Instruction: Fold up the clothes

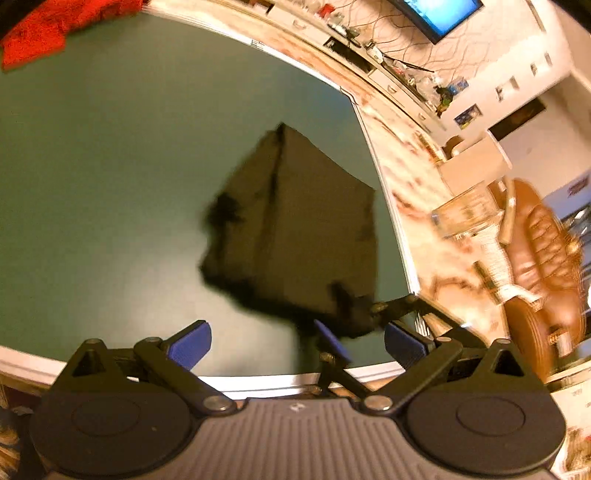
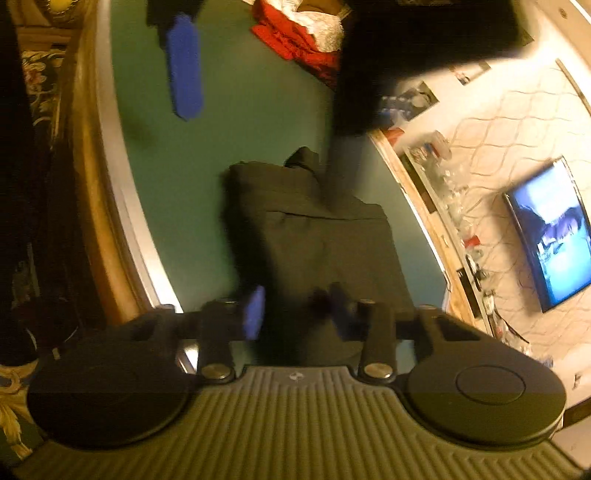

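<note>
**Gripping the near edge for the next fold**

A dark olive-brown garment (image 2: 317, 236), already folded into a rough rectangle, is seen lying flat on the green table top (image 1: 110, 166), straight ahead of both tools and reaching right up to the right gripper's fingers.

The right gripper (image 2: 299, 314) is set at the cloth's nearest edge. Its blue pads are drawn in to a narrow gap, and a dark bunch of fabric is seen between them. Whether the pads actually press on the cloth cannot be told through the blur.

The left gripper (image 1: 297, 345) is held with its jaws wide apart and nothing clamped. One blue pad of the right tool shows between its fingers, at the garment's corner just ahead.

A crumpled red cloth (image 1: 40, 33) is left well beyond the garment, at the far side of the table.

The step in hand is judged to be the taking of the near edge for a further fold. For the next move, a firm grip by the right tool is called for first. The left jaws are then to be closed on the neighbouring corner, so that both corners can be lifted together and carried forward, away from the tools, over the far edge.
</note>
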Motion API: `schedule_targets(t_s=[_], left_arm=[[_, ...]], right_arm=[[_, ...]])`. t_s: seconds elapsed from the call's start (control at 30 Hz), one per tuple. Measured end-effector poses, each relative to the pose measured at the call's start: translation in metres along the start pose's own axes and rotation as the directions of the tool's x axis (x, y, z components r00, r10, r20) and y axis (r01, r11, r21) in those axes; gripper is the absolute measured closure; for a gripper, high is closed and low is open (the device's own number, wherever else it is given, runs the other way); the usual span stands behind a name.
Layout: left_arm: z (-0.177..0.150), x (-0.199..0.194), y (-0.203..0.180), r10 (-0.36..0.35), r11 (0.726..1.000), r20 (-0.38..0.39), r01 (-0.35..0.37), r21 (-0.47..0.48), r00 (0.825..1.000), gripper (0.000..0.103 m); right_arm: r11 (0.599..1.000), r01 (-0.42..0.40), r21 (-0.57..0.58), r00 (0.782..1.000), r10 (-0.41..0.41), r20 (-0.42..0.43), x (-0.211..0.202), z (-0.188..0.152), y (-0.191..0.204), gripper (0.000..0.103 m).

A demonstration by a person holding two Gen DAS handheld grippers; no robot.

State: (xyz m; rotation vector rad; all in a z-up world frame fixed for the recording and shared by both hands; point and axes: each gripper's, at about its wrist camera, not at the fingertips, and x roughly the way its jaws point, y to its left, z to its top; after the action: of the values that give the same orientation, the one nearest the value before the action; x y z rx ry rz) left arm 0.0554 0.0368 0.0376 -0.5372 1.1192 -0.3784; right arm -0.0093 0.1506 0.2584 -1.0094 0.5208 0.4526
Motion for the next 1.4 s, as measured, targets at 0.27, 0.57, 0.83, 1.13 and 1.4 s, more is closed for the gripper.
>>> schedule_targets(t_s=[0.27,0.57,0.83,1.13,1.4], left_arm=[[0.012,0.034,0.006,-0.124,0.976,0.014,0.125,-0.177,0.992,0.001],[0.03,0.075,0.003,-0.131,0.962,0.046,0.138,-0.234,0.99,0.021],[0.036,0.076,0.011,-0.128,0.962,0.06,0.139,-0.234,0.99,0.09],[0.085,0.054,0.006,-0.174,0.938,0.044,0.18,-0.295,0.984,0.091],[0.115,0.048,0.001,-0.155,0.942,0.041,0.161,-0.293,0.987,0.091]], right_arm=[[0.942,-0.102,0.32,0.995,0.091,0.047,-0.004,0.01,-0.046,0.087],[0.829,-0.237,0.507,0.971,0.194,0.137,-0.013,-0.015,-0.08,0.088],[0.783,-0.243,0.572,0.97,0.181,0.164,-0.021,-0.031,-0.084,0.072],[0.452,-0.25,0.856,0.966,0.182,0.186,-0.028,-0.092,-0.107,0.017],[-0.357,-0.449,0.819,0.8,0.247,0.547,0.027,-0.164,-0.137,0.016]])
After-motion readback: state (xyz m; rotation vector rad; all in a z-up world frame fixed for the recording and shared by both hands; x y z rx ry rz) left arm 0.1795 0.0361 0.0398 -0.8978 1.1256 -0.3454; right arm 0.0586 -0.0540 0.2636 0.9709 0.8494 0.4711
